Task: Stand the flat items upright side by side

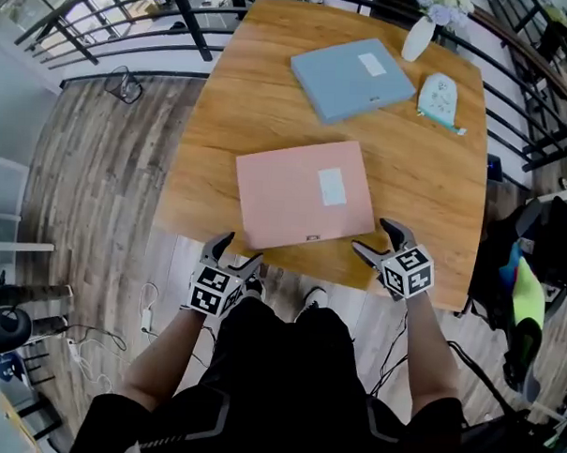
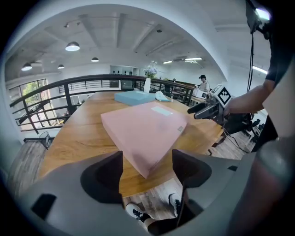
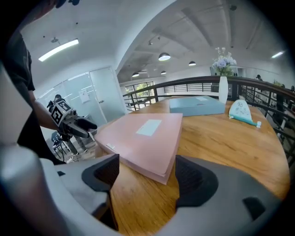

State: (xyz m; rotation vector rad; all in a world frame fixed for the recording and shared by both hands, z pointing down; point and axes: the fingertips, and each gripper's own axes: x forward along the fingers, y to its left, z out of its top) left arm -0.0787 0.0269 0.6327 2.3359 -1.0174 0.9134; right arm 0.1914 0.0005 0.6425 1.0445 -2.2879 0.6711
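A flat pink box (image 1: 304, 194) with a pale label lies near the front edge of the wooden table (image 1: 212, 143). A flat blue box (image 1: 352, 76) lies further back. My left gripper (image 1: 231, 257) hangs open just off the table's front edge, by the pink box's (image 2: 145, 129) near left corner. My right gripper (image 1: 378, 244) is open at the pink box's (image 3: 146, 138) near right corner, over the table edge. Neither holds anything. The blue box (image 2: 134, 97) (image 3: 196, 105) shows beyond the pink one in both gripper views.
A white vase (image 1: 419, 35) with flowers and a small pale teal pouch (image 1: 439, 98) stand at the table's far right. A black railing (image 1: 105, 25) runs behind the table. The person's shoes (image 1: 313, 297) and cables lie on the wooden floor below.
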